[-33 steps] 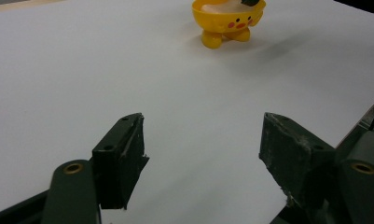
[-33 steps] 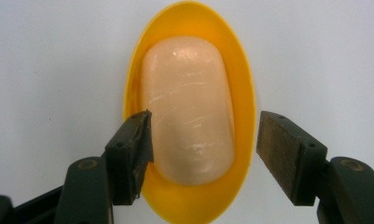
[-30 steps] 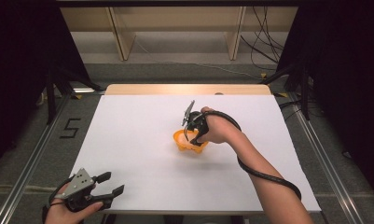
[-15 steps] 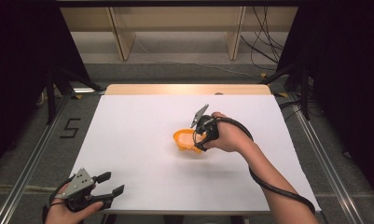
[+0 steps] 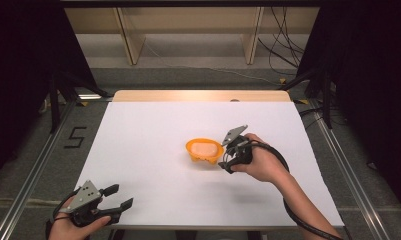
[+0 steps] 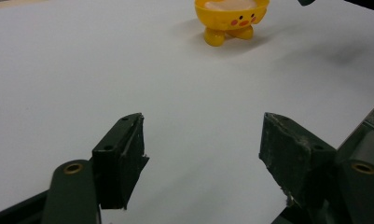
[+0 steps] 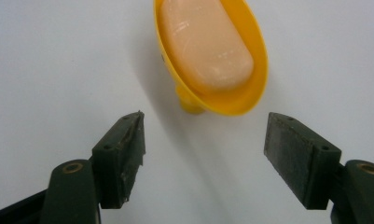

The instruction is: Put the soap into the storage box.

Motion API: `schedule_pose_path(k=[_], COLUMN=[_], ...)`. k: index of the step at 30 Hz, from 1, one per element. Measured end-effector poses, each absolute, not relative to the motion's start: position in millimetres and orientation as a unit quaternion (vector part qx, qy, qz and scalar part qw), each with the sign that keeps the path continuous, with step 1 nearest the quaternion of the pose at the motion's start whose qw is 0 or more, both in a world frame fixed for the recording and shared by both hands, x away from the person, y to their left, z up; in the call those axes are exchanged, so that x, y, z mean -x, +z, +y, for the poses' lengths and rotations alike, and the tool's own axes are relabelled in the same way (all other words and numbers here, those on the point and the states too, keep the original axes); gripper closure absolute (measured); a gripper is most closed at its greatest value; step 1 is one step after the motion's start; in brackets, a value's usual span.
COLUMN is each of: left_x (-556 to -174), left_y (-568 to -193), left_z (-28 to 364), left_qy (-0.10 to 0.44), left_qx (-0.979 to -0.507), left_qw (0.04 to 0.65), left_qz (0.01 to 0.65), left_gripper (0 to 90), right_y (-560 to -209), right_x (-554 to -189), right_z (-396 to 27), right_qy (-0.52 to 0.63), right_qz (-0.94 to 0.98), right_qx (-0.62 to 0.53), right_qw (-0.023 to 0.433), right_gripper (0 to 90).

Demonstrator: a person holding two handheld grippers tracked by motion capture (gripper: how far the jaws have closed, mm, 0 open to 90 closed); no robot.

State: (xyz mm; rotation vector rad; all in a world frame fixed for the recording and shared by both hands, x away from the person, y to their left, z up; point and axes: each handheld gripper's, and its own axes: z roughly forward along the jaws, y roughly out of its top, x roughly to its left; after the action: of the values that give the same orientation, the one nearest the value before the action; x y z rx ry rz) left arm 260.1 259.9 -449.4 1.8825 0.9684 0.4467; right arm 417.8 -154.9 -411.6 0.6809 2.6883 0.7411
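A yellow soap dish (image 5: pixel 204 151) shaped like a chick, on two stubby feet, stands near the middle of a white table (image 5: pixel 138 150) with a pale pink bar of soap (image 7: pixel 205 44) lying in it. The right gripper (image 5: pixel 227 159) hovers just beside the dish's right side, jaws wide apart, holding nothing. To take the dish cleanly, it probably needs to straddle the rim squarely and close slowly, since the footed dish looks easy to tip. The left gripper (image 5: pixel 119 197) rests at the table's near left corner, jaws apart and empty, well away from the dish. Beyond the table are wooden shelf frames (image 5: pixel 188 30), loose cables (image 5: pixel 283 50) and a grey floor marked with a 5 (image 5: pixel 74 137).
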Motion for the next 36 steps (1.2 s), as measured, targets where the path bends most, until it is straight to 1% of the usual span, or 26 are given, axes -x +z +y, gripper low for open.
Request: schedule_pose_path(k=[1, 2, 5, 6, 8, 10, 15, 17, 18, 24, 36], left_x=[-260, -259, -260, -260, -260, -260, -260, -260, -260, -260, -261], left_y=[-449, -450, -450, -450, -451, -451, -452, -452, -452, -452, -450], left_z=[260, 259, 259, 259, 260, 259, 259, 259, 259, 259, 262], left_qy=[0.182, 0.180, 0.180, 0.179, 0.180, 0.177, 0.175, 0.176, 0.177, 0.176, 0.179], left_qx=[-0.768, -0.765, -0.766, -0.764, -0.766, -0.763, -0.762, -0.761, -0.763, -0.762, -0.764], left_qw=[0.470, 0.468, 0.469, 0.472, 0.470, 0.473, 0.472, 0.471, 0.469, 0.471, 0.466], left_qz=[0.395, 0.404, 0.401, 0.403, 0.400, 0.405, 0.409, 0.409, 0.408, 0.409, 0.408], left_gripper=[30.5, 30.5, 30.5, 30.5, 30.5, 30.5, 30.5, 30.5, 30.5, 30.5, 30.5], right_y=[-413, -415, -423, -425, -429, -432, -446, -450, -450, -463, -471], right_x=[-416, -414, -408, -406, -402, -402, -391, -389, -386, -379, -374], right_z=[-158, -161, -171, -173, -178, -181, -191, -191, -193, -203, -211], right_qy=[0.260, 0.259, 0.260, 0.261, 0.260, 0.260, 0.272, 0.279, 0.279, 0.330, 0.349], right_qz=[0.925, 0.924, 0.921, 0.920, 0.918, 0.918, 0.905, 0.898, 0.898, 0.872, 0.847], right_qx=[-0.238, -0.244, -0.253, -0.262, -0.269, -0.266, -0.303, -0.312, -0.318, -0.330, -0.371], right_qw=[0.142, 0.140, 0.141, 0.133, 0.132, 0.139, 0.125, 0.133, 0.123, 0.150, 0.148], right_gripper=[30.2, 30.2, 30.3, 30.3, 30.2, 30.3, 30.4, 30.4, 30.5, 31.9, 33.0])
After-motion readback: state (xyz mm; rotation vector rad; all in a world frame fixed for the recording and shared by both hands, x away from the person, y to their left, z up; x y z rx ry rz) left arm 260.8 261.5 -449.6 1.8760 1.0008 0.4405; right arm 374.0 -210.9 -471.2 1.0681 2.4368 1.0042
